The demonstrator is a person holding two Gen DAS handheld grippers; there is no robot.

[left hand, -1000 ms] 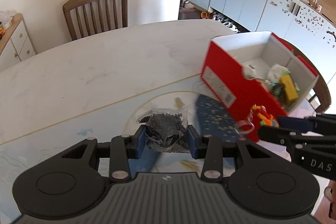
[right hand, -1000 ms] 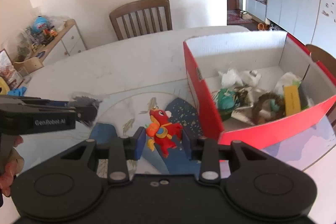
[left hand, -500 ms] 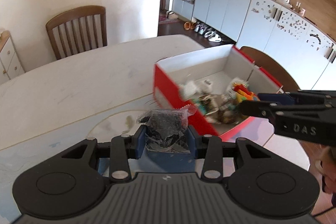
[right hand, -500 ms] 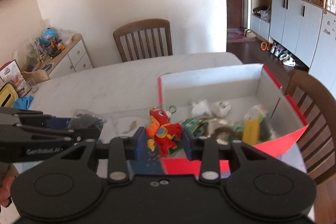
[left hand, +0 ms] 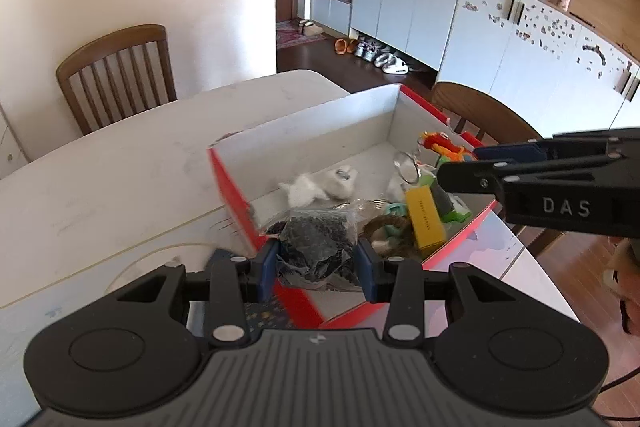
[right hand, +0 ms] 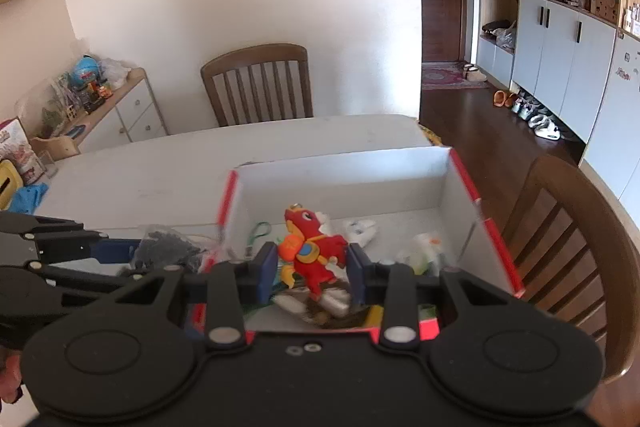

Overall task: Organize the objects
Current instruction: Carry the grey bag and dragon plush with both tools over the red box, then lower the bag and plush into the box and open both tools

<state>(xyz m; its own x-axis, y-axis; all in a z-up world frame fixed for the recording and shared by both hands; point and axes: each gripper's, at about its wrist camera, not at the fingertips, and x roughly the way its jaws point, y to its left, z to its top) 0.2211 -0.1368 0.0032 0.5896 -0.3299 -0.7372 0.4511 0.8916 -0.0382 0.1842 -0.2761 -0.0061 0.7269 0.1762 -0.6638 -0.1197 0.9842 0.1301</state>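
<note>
My left gripper is shut on a clear bag of dark bits and holds it over the near left corner of the red box. My right gripper is shut on a red dragon toy and holds it above the box's white inside. The toy also shows in the left wrist view, with a key ring hanging under it. The bag shows at the left in the right wrist view. In the box lie a yellow block, white crumpled items and several other small things.
The box stands on a white marble table near its right edge. A wooden chair stands at the far side and another by the box on the right. A sideboard with toys is at the far left.
Both grippers have risen and moved right, from over the table mat beside the box to above the box, each still holding its object.
</note>
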